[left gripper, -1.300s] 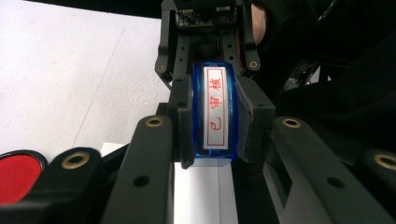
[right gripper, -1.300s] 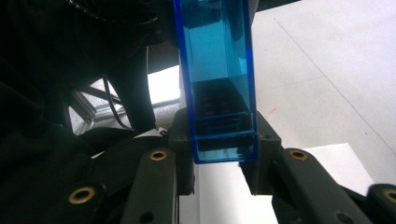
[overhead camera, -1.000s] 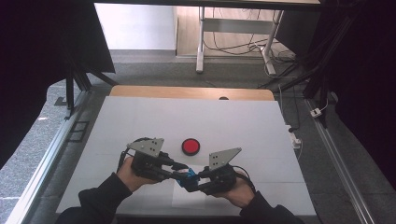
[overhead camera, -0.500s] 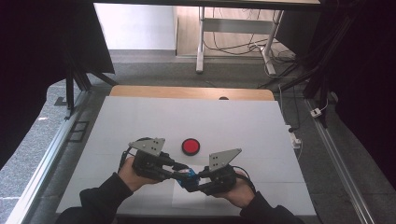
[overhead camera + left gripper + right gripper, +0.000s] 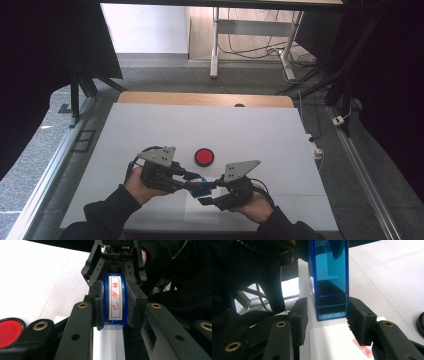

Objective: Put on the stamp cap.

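Left gripper [image 5: 113,305] is clamped on the blue stamp [image 5: 115,300] above the white paper [image 5: 332,345]. Right gripper [image 5: 327,321] has just been opening, pads off it. If that 1 grip slips, the stamp drops and smudges the paper on the bench [image 5: 250,130].

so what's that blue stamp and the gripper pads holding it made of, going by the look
The blue stamp looks like clear tinted plastic, glossy: in the right gripper view you see through its walls to the inner parts. Its white face with red characters may be rubber or a printed label; hard to say. The left gripper pads look like matte black foam or soft rubber, with dull, slightly rough edges.
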